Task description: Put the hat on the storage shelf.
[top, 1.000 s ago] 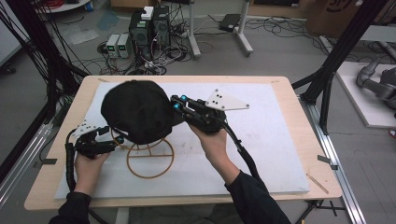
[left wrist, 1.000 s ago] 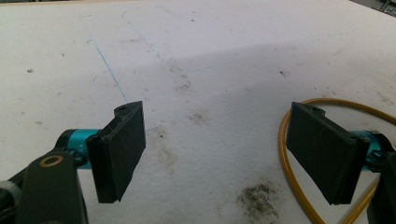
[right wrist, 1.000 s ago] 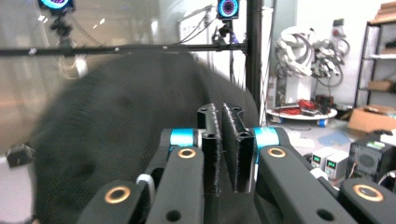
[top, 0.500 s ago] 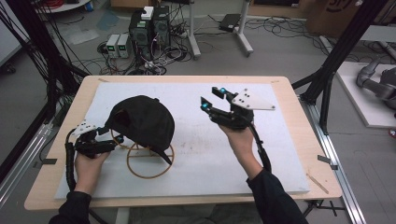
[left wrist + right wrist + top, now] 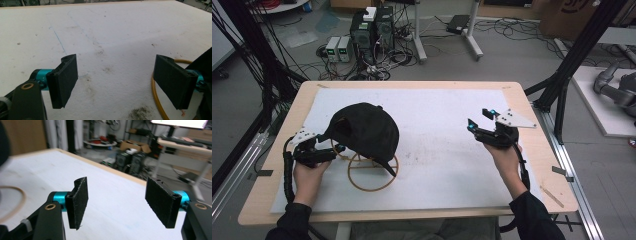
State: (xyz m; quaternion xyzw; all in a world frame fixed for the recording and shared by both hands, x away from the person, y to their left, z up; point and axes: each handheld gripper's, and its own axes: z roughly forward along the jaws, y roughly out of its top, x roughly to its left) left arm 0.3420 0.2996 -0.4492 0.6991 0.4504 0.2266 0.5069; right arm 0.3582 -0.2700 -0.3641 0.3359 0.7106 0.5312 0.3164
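Cap [image 5: 364, 132], black and soft, sits perched on a wire stand [image 5: 373, 172] at the left of the worktop [image 5: 452, 145], its brim sloping down toward the stand's ring base. We judge it light and floppy in the crown, stiffer at the brim, so the brim edge looks the surest hold. Our left gripper [image 5: 314, 152] rests just beside it, fingers [image 5: 63, 81] spread wide on nothing; our right gripper [image 5: 492, 131] hovers well apart, fingers [image 5: 78, 202] also parted and empty
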